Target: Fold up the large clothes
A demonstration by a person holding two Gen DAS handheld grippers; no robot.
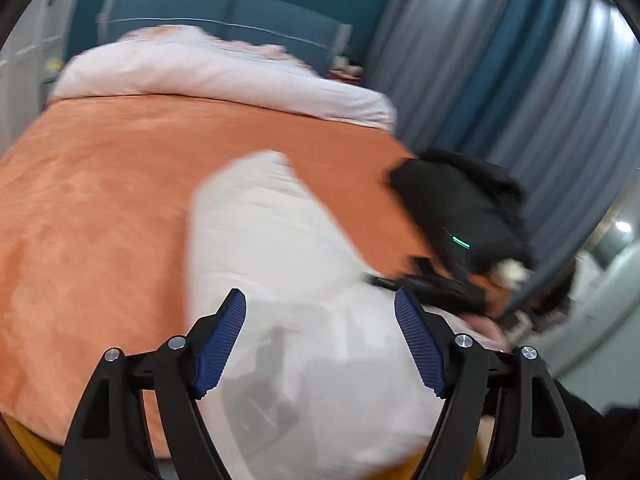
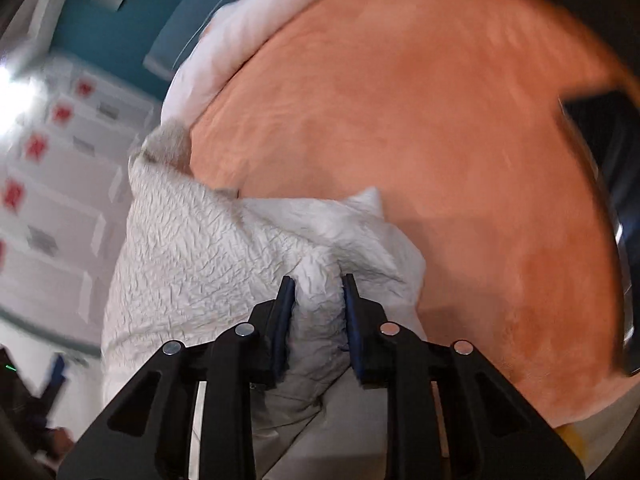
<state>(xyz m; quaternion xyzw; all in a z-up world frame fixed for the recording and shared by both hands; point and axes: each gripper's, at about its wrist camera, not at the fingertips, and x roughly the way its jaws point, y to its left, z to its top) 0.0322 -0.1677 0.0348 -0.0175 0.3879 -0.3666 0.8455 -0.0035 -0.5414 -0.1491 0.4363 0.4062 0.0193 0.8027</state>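
Orange bedspread [image 2: 440, 120]; garment [image 2: 320, 300] between right gripper [image 2: 318, 280] pads.

Left gripper [image 1: 320, 322]: black linkage arms with triangular cut-outs, four round silver pivot pins, ribbed blue pads [image 1: 418, 344] on the inner finger faces. Right gripper [image 2: 318, 292]: same black build, four silver pins, blue pads seen edge-on. Seen from the left: black body, small green light.
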